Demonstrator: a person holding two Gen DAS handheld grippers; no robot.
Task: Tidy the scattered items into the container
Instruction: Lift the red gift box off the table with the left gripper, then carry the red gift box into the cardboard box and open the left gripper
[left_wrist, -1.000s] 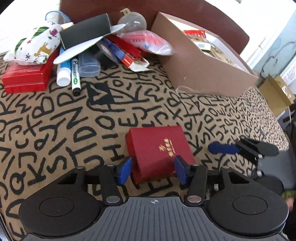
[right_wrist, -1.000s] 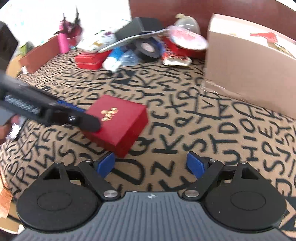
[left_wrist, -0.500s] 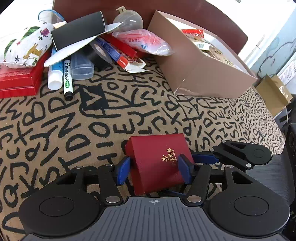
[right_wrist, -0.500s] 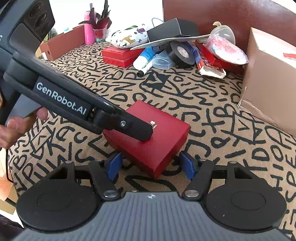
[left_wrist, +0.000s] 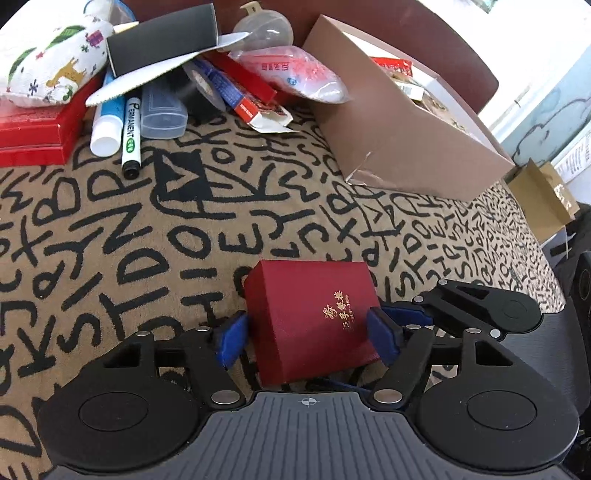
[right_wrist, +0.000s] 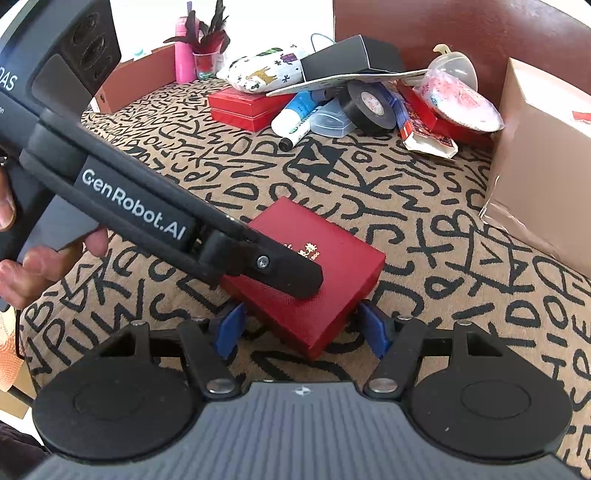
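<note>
A small red box (left_wrist: 314, 317) with gold lettering sits on the letter-patterned cloth. My left gripper (left_wrist: 310, 334) is open with its blue pads on either side of the box, close to its sides. My right gripper (right_wrist: 301, 328) is open too and straddles a corner of the same red box (right_wrist: 317, 288) from the other side. In the right wrist view the left gripper's arm (right_wrist: 147, 221) lies across the box. The brown cardboard container (left_wrist: 402, 136) stands at the back right with items inside.
A pile at the back holds a flat red case (left_wrist: 33, 133), a printed pouch (left_wrist: 48, 70), a marker (left_wrist: 131, 140), black tape (right_wrist: 369, 107), a black sleeve (left_wrist: 162, 40) and packets (left_wrist: 295, 74). A pink bottle and plant (right_wrist: 199, 51) stand far left.
Both grippers have closed in on the red box. The right gripper swung left until the box sits between its pads. The left gripper slid forward around it.
</note>
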